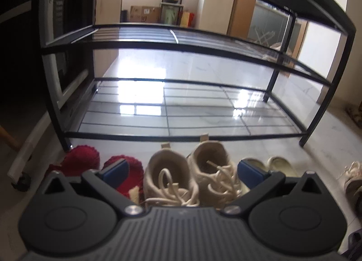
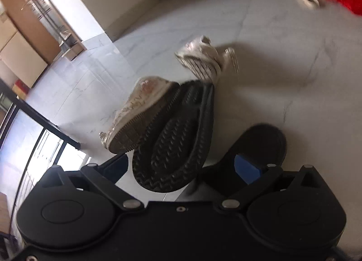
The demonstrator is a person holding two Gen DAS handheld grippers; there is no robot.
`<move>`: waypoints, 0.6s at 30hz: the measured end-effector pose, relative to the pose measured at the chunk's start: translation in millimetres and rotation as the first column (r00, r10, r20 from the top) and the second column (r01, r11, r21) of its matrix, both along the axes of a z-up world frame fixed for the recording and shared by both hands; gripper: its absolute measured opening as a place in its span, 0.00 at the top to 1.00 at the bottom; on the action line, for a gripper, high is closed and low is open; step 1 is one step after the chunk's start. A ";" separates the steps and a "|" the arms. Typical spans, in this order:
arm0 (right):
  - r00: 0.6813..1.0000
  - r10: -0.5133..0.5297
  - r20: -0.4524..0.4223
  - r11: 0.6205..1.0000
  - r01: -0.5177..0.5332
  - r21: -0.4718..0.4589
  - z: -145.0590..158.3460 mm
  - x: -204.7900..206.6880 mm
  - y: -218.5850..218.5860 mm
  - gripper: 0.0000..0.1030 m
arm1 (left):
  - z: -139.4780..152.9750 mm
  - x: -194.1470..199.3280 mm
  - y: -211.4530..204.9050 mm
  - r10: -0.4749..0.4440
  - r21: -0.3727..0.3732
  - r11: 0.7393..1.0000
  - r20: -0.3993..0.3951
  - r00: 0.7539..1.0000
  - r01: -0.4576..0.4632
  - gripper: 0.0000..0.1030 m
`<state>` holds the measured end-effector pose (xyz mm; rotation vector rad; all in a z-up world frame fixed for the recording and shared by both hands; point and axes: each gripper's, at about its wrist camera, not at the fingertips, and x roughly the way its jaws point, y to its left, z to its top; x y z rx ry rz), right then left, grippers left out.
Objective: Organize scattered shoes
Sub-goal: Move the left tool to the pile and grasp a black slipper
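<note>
Only the left wrist view shows the rack: left gripper (image 1: 181, 171) spread wide, empty, above two beige sneakers (image 1: 192, 177); two red slippers (image 1: 99, 166) left, two pale sandals (image 1: 269, 166) right, black rack (image 1: 181, 134) beyond. Right view: right gripper (image 2: 187, 166) parted around one black slipper (image 2: 178, 134), contact unclear; second black slipper (image 2: 264, 141) beside, two white sneakers (image 2: 140, 107) farther off.

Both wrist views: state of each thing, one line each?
Left tool: open, empty.
Right tool: open, black sole between fingers.
Shoe rack: upright, lower tiers bare.
Beige sneakers: upright pair, laced.
Red slippers: on floor.
Black sandal: tipped, sole showing.
White sneaker: on its side.
</note>
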<state>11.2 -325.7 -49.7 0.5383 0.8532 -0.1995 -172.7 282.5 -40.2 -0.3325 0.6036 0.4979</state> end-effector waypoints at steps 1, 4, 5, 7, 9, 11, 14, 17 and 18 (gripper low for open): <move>1.000 -0.001 -0.003 1.000 0.001 0.003 -1.9 0.8 -0.8 0.01 | -0.6 0.5 -0.2 -0.001 0.000 1.000 0.000 1.000 0.001 0.01; 1.000 -0.013 -0.011 1.000 0.013 0.022 -10.8 5.8 -0.9 0.01 | -3.0 1.5 1.0 0.003 -0.009 1.000 -0.010 1.000 -0.003 0.01; 1.000 -0.019 -0.013 0.999 0.019 0.030 -12.3 6.4 -1.6 0.01 | -3.9 1.5 2.0 0.008 -0.018 1.000 -0.011 1.000 -0.008 0.01; 0.999 -0.030 -0.012 0.998 0.030 0.047 -14.4 6.6 -3.8 0.01 | -5.3 2.2 2.5 0.004 -0.031 1.000 -0.009 1.000 -0.005 0.01; 0.999 -0.050 0.005 0.997 0.049 0.057 -15.0 4.1 -6.6 0.01 | -5.9 4.7 -0.5 -0.025 -0.031 0.999 -0.001 1.000 0.025 0.01; 0.997 -0.076 0.022 0.995 0.074 0.067 -15.6 0.4 -10.3 0.01 | -4.4 13.6 -9.7 -0.105 -0.025 0.994 0.000 0.994 0.105 0.01; 0.992 -0.117 0.043 0.989 0.112 0.099 -15.6 -8.6 -19.9 0.01 | 3.0 37.5 -38.2 -0.245 0.041 0.969 -0.008 0.969 0.245 0.01; 0.991 -0.122 0.050 0.987 0.116 0.107 -14.2 -15.2 -28.3 0.01 | 10.8 75.2 -73.8 -0.353 0.067 0.933 -0.005 0.935 0.353 0.01; 0.992 -0.117 0.050 0.988 0.111 0.108 -13.8 -17.5 -31.7 0.01 | 12.7 89.8 -85.2 -0.380 0.054 0.924 0.002 0.925 0.380 0.01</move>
